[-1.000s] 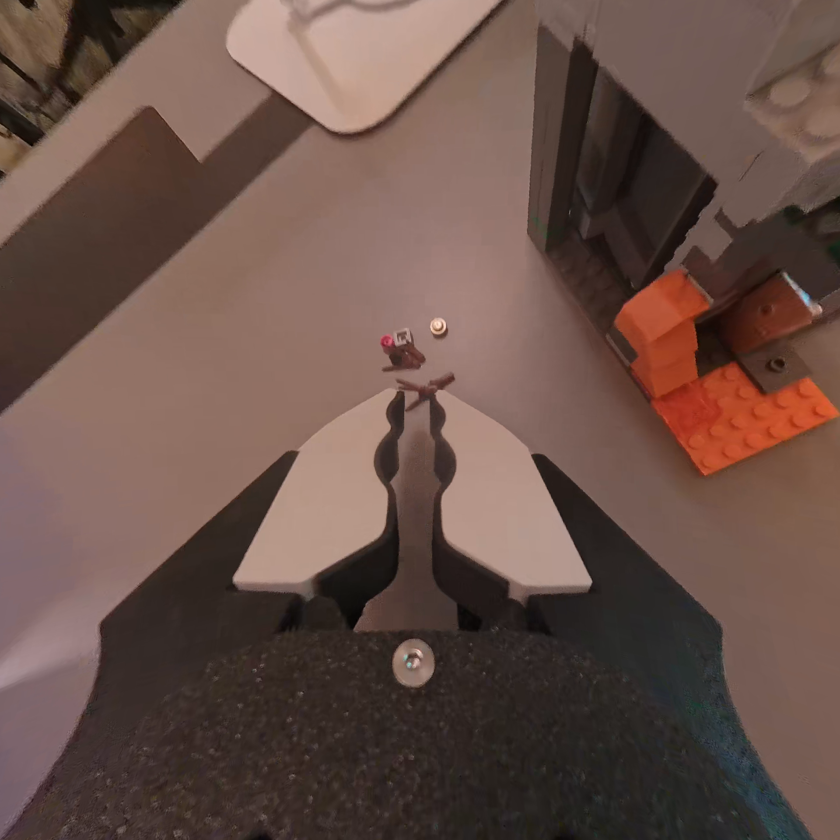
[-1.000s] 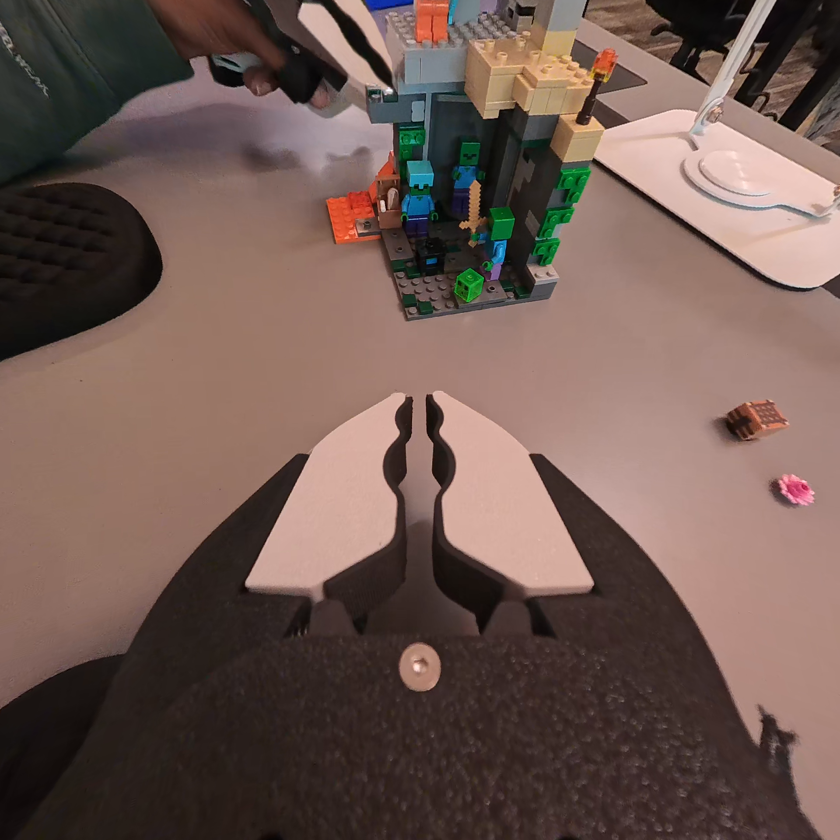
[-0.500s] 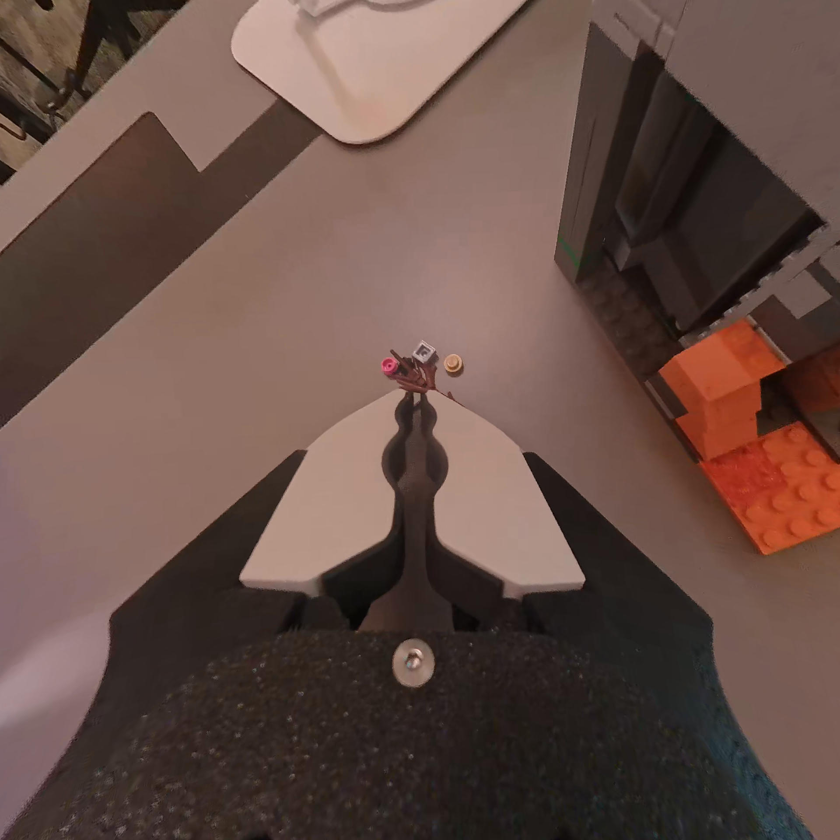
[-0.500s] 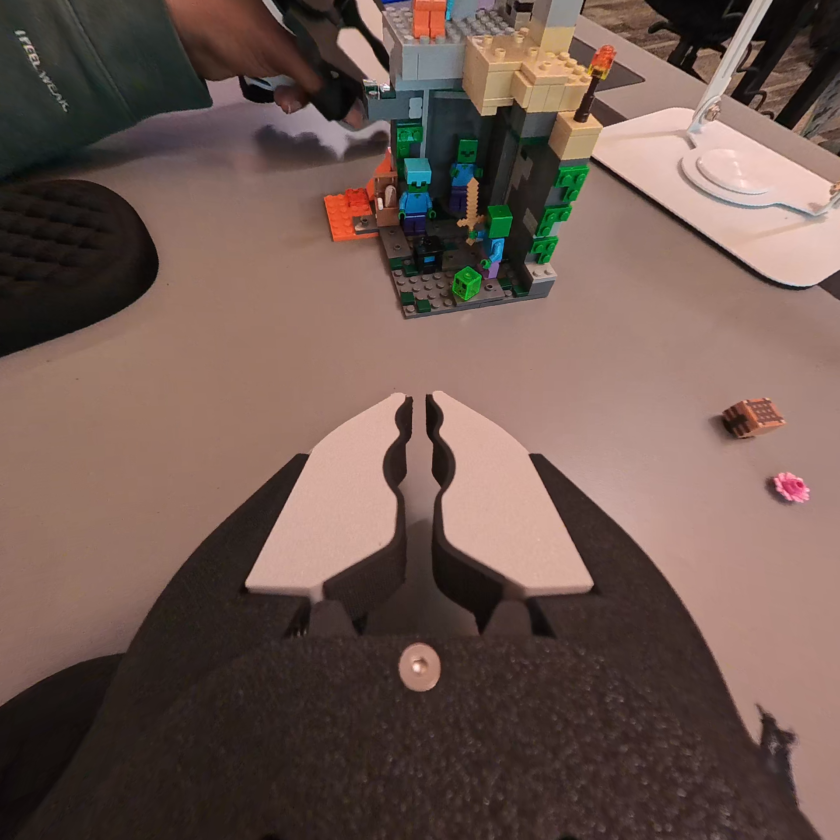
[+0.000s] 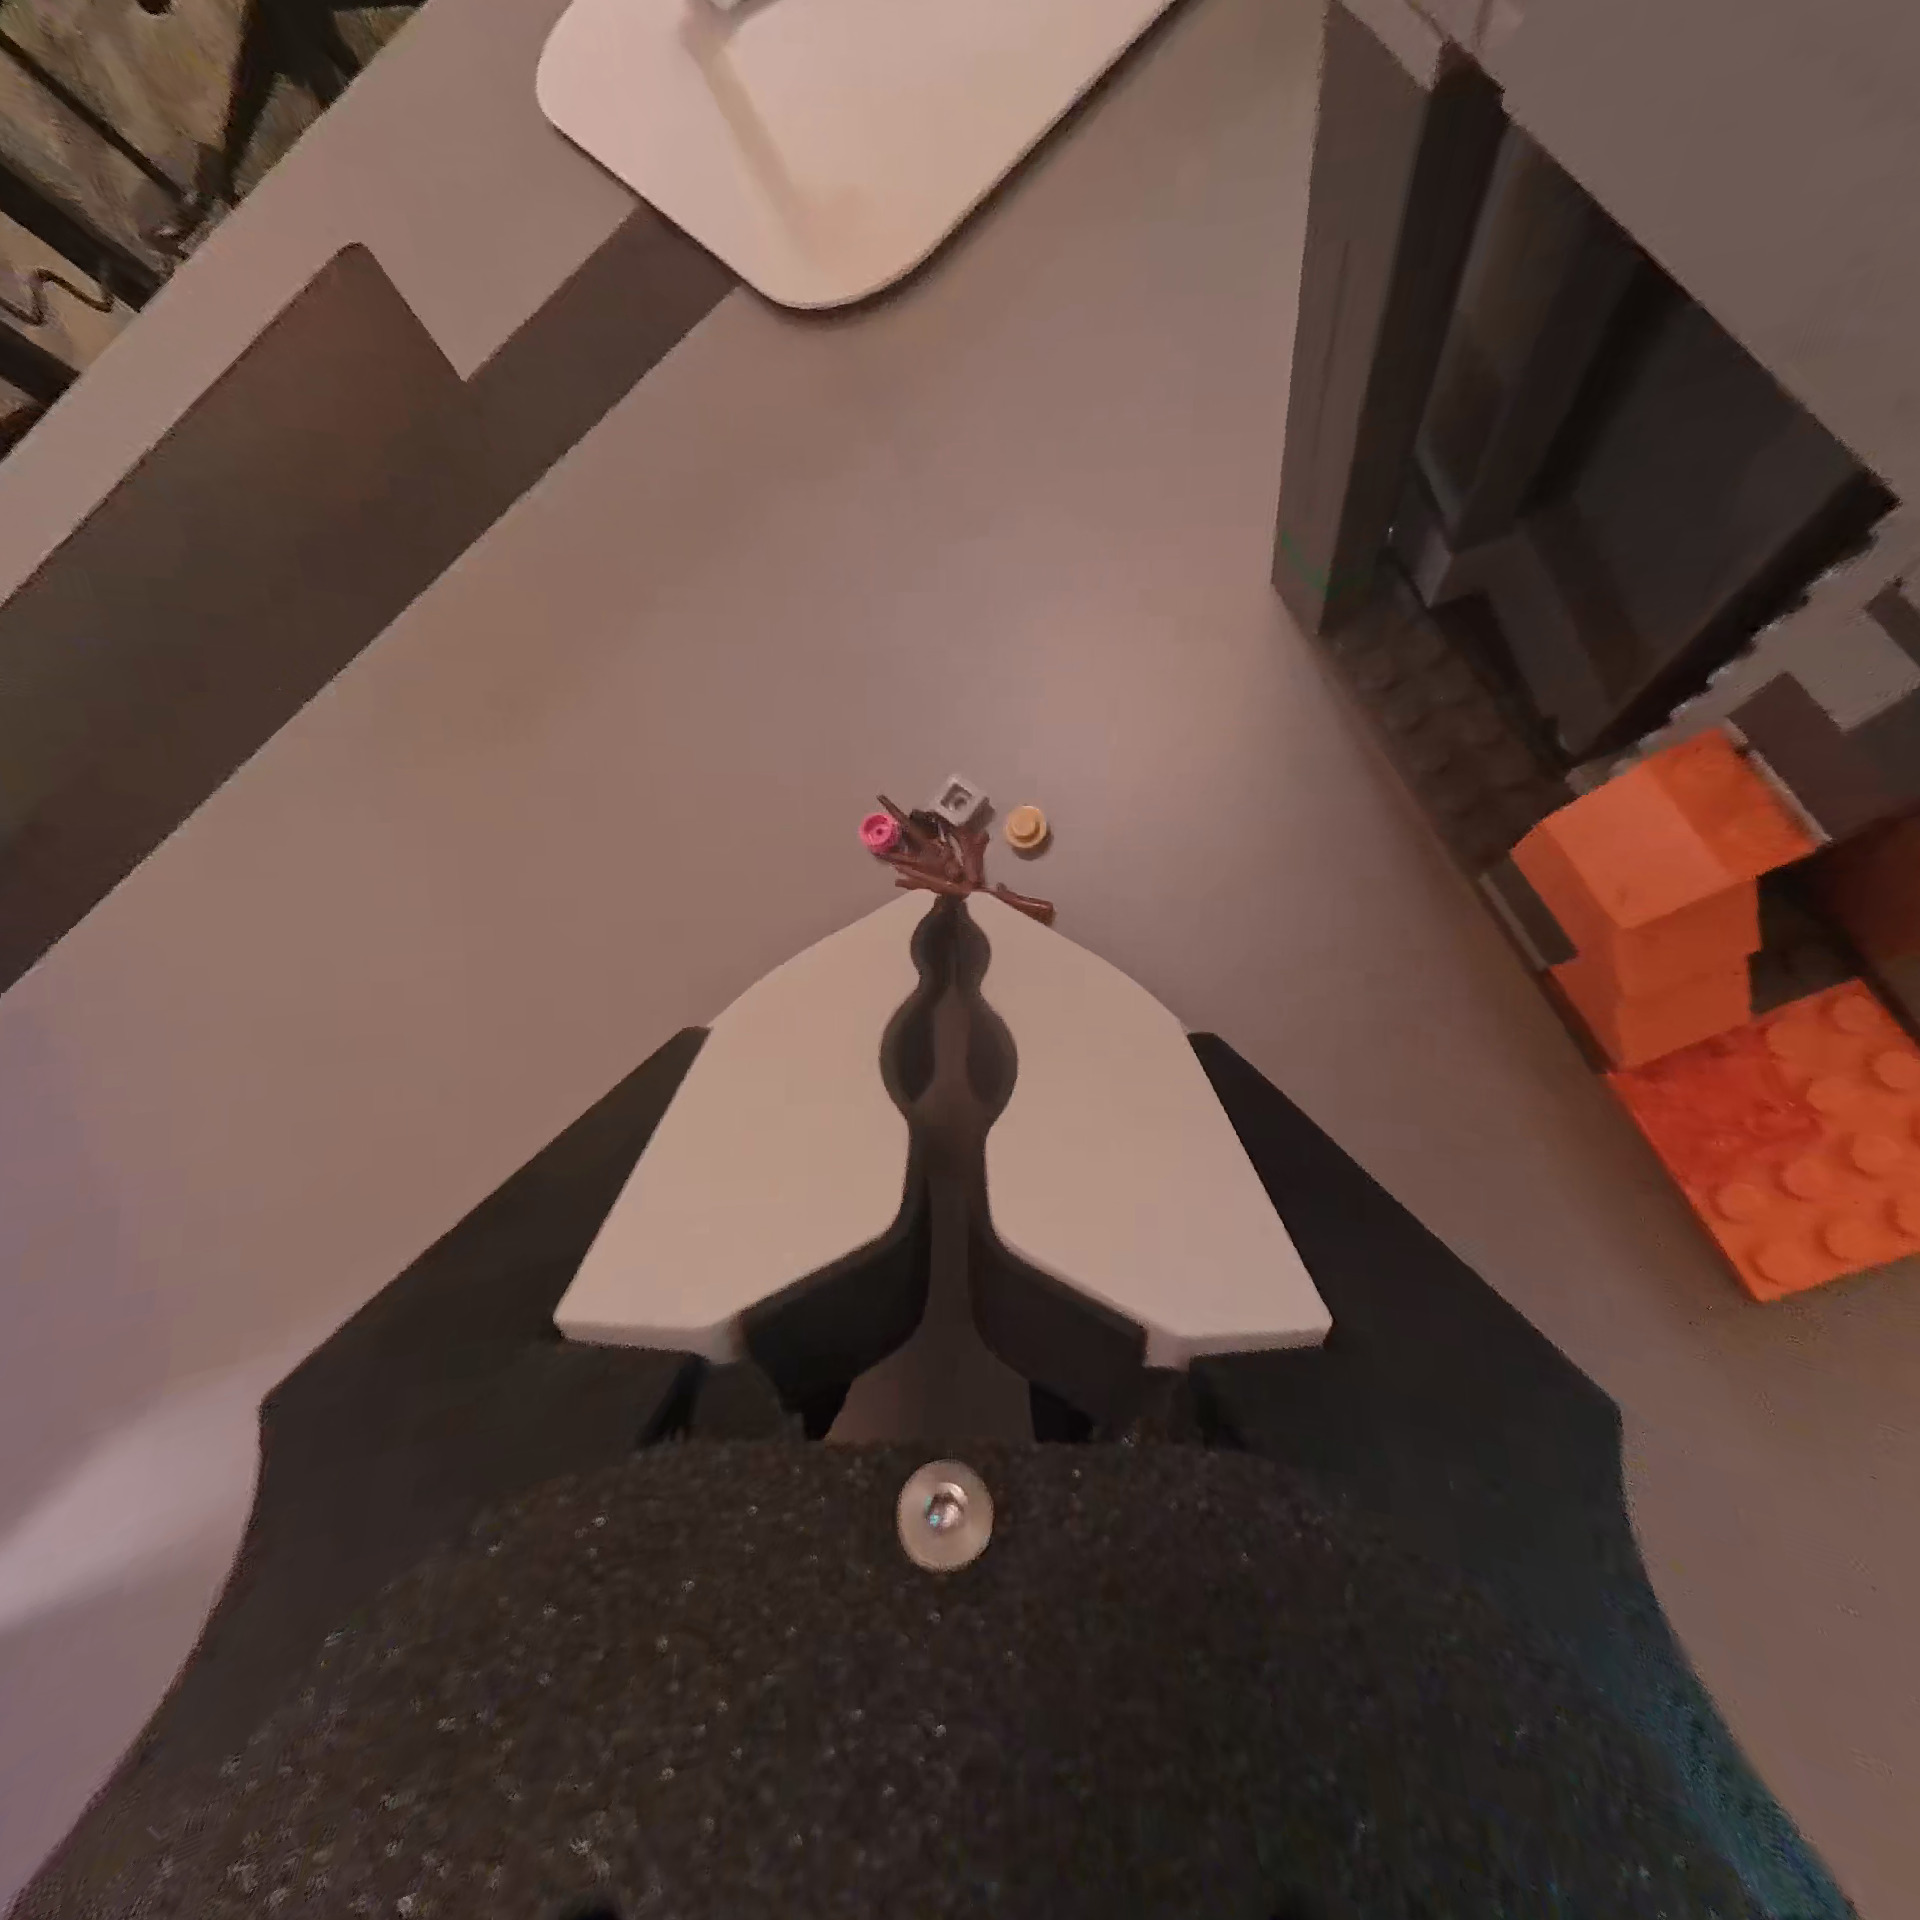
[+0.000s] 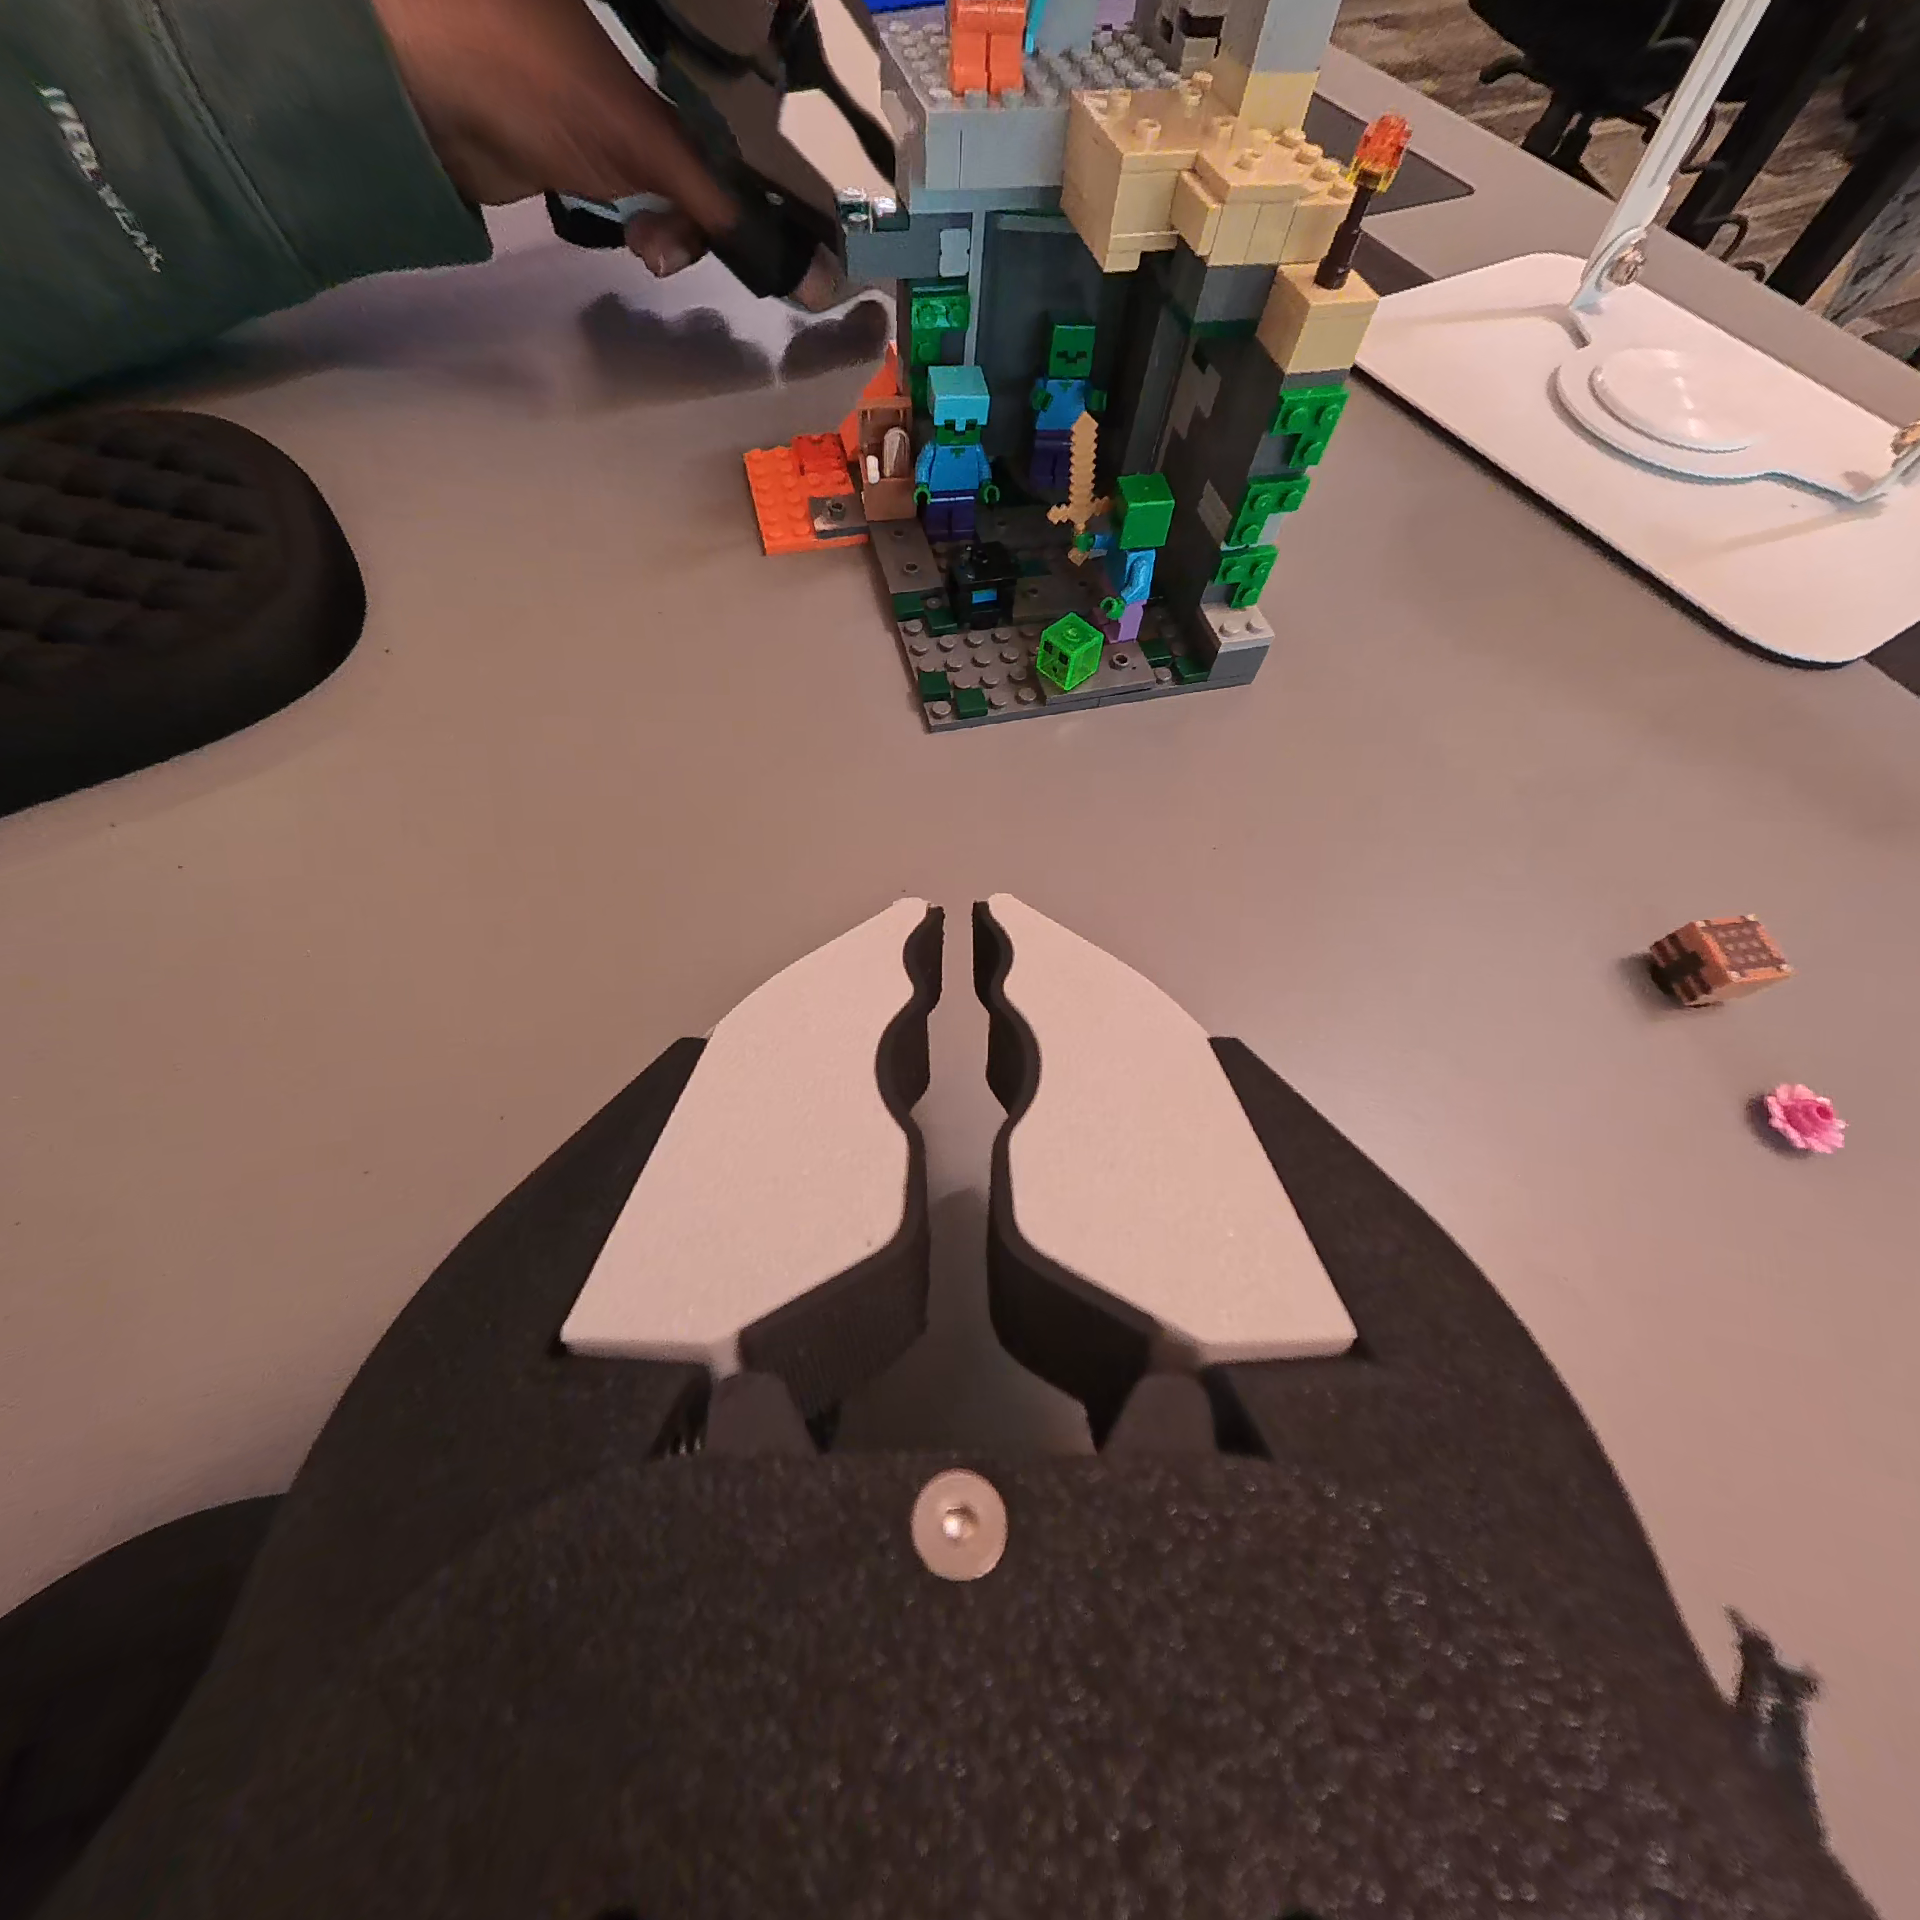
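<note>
The right gripper [image 6: 958,914] hangs low over bare grey table [image 6: 623,831], its jaws a narrow slit apart with nothing between them. Off to its side lie a brown block [image 6: 1720,958] and a pink flower [image 6: 1806,1118], well clear of it. Beyond stands the brick tower [image 6: 1091,343], set on its own baseplate.

The left gripper [image 5: 948,906] is pinched shut on a brown twig [image 5: 961,873], gripped at the very tips, probably because the piece is so slight. Just past it sit a pink stud [image 5: 879,830], a grey stud [image 5: 958,800] and a tan stud [image 5: 1028,831]. Farther off is a white stand base [image 5: 831,135].
</note>
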Tool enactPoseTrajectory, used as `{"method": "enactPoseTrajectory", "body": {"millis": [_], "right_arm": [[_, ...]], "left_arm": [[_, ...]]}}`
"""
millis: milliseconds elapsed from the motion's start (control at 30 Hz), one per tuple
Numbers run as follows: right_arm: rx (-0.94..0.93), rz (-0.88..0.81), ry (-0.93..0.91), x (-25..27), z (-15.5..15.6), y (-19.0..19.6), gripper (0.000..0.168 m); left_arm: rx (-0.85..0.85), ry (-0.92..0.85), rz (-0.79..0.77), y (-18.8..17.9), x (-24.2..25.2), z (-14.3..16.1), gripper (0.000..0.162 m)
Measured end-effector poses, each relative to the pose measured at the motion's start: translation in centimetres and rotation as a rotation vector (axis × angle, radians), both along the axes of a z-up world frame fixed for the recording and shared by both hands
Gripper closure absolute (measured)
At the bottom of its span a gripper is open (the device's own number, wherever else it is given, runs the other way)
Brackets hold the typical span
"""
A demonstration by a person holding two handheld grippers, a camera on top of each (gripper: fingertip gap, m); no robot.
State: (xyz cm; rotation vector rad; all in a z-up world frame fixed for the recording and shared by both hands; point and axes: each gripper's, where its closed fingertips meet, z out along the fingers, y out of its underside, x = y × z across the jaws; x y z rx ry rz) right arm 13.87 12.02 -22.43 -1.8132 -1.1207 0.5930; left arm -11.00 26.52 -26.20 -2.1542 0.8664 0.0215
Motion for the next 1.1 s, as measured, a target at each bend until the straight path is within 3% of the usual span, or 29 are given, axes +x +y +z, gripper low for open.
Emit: {"method": "enactPoseTrajectory", "body": {"millis": [200, 433, 767, 1100], "right_arm": [[0.006, 0.001, -0.008, 0.0, 0.0, 0.0, 0.163], [0.015, -0.002, 0.007, 0.0, 0.3, 0.0, 0.163], [0.011, 0.011, 0.004, -0.4, 0.1, -0.3, 0.163], [0.029, 0.02, -0.007, -0.6, 0.3, -0.6, 0.163]], "left_arm": [[0.059, -0.058, -0.009, -0.8, 0.5, 2.0, 0.159], [0.134, -0.176, -0.126, -4.6, 3.6, 4.8, 0.153], [0.326, -0.35, -0.202, -8.1, 8.4, 10.9, 0.153], [0.392, -0.352, -0.126, -7.1, 10.0, 11.3, 0.146]]}}
